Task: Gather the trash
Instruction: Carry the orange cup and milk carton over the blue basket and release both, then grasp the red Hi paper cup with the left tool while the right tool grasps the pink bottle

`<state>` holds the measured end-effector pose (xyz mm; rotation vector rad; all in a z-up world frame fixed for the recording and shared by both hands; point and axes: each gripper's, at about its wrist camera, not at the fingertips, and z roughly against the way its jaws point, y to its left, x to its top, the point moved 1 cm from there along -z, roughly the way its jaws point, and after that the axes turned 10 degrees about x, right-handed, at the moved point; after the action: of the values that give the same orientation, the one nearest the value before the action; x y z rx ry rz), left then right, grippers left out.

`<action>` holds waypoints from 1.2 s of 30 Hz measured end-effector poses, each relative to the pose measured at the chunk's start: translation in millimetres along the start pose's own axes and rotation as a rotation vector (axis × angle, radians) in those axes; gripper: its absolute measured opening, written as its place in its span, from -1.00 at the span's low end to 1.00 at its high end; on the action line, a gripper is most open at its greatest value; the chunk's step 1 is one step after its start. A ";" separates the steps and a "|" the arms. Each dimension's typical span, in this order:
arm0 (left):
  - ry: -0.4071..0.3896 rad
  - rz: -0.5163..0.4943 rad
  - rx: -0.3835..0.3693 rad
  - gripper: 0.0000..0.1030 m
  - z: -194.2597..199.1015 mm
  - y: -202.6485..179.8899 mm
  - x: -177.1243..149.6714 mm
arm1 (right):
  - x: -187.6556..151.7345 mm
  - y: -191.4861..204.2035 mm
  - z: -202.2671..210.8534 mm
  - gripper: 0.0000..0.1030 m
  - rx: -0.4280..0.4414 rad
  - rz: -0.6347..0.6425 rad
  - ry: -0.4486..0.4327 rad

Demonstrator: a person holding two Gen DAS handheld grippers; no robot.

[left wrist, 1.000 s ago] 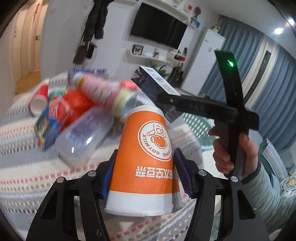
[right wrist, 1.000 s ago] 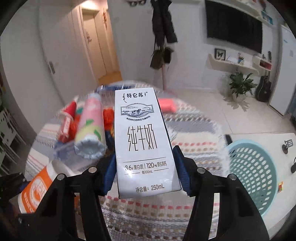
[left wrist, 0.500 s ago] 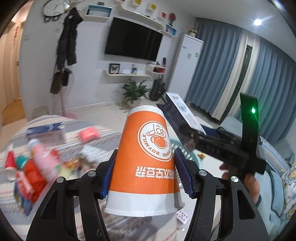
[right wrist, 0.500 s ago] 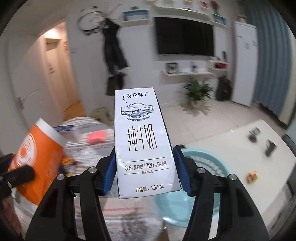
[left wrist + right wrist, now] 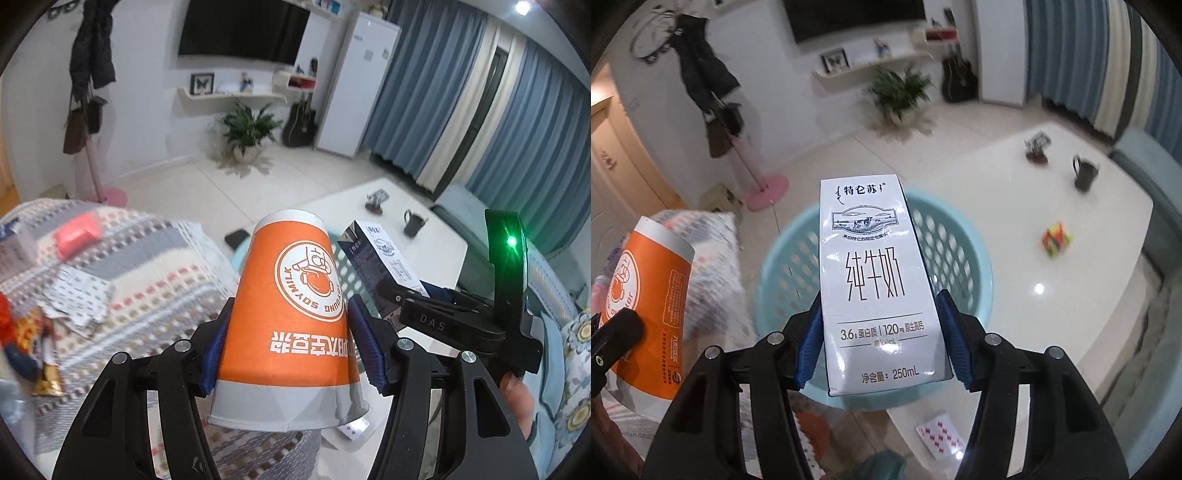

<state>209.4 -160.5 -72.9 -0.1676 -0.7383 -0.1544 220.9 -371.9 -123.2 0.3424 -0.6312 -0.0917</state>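
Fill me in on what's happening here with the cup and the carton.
A person is collecting trash with a pair of tongs in each hand. The left tongs are clamped on an orange paper cup, held upside down. The right tongs grip a white milk carton, held upright in front of a light blue perforated basket that sits beside a white table. Neither item has been released yet. More litter lies on the striped cloth to the left.
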 end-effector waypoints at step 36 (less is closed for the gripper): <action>-0.083 0.081 0.094 0.41 63.2 37.1 -24.2 | 2.9 56.4 29.6 0.08 0.075 0.094 -0.060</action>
<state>157.7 -109.3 -46.9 -0.1150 -0.8186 -0.0357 204.6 -327.9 -80.0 0.3827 -0.7106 0.0121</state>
